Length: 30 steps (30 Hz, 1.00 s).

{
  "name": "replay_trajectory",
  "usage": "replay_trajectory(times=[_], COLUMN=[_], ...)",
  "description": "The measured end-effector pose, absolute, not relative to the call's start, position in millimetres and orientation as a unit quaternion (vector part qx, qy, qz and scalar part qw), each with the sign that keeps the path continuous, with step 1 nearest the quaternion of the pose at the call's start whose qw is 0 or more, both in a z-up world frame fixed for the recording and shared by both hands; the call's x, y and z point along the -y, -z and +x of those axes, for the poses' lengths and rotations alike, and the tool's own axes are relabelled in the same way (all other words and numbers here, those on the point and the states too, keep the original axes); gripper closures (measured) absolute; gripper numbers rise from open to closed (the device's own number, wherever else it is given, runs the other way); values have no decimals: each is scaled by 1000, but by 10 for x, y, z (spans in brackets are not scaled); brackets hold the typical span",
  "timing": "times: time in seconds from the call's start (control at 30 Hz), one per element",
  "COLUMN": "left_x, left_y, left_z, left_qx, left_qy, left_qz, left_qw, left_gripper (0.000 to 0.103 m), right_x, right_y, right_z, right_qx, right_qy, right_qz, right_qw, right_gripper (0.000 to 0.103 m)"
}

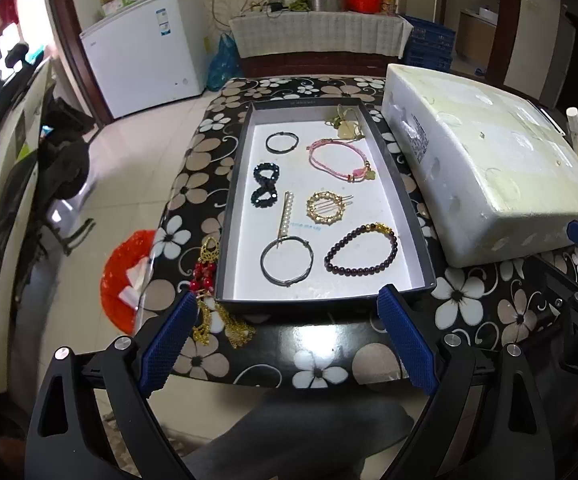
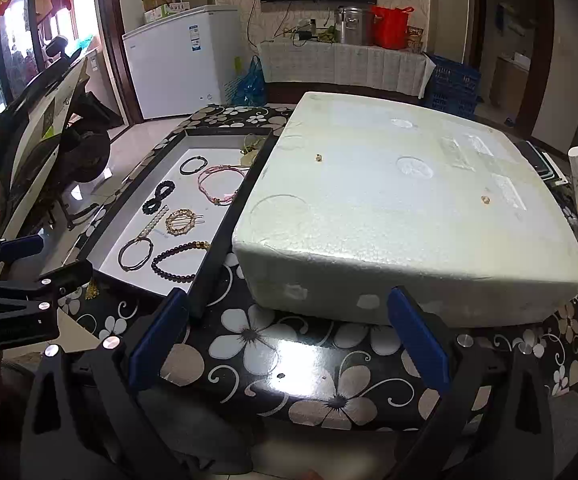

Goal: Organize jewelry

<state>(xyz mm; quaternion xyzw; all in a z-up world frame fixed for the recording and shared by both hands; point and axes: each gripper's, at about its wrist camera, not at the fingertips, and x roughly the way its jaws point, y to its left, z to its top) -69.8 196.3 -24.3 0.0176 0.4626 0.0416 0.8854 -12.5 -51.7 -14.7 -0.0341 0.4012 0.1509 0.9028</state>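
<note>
Both claws stand with fingers apart and hold nothing. We keep the left claw (image 1: 285, 304) at the near edge of the tray (image 1: 313, 300), its fingers spanning most of the near wall. We keep the right claw (image 2: 289, 308) further right, facing the foam box (image 2: 389, 208).

The tray holds eight pieces: two wire bangles, a black bead loop, a pink cord bracelet, a pearl clip, a gold ring clip, a dark bead bracelet and a pale green knot at the far right corner. One piece remains outside it, the necklace (image 1: 209, 280). It lies on the table (image 1: 329, 344) just beside the near left corner of the tray, touching or nearly touching the left finger (image 1: 169, 336) of the left claw.

Its long axis runs near to far: gold chain nearest, red beads in the middle, gold pendant farthest. We judge the left claw the nearer one. The next move likely calls for a short shift left and a grip across that axis.

The left view shows the whole necklace. The right view shows only a gold scrap (image 2: 91, 290) of it beyond the left claw (image 2: 29, 264), but shows the box top in full.
</note>
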Motion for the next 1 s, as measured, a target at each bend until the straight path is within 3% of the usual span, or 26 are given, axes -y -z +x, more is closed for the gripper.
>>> replay_trajectory(times=[1.0], left_x=[-1972], left_y=[263], left_z=[-691], left_qx=[-466], left_qy=[-43], left_qz=[17], left_qw=[884], left_gripper=[10], right_x=[516], right_y=[133], right_z=[-146], right_qx=[-402], right_qy=[-157], right_qz=[-34], right_qw=[901], right_gripper=[5])
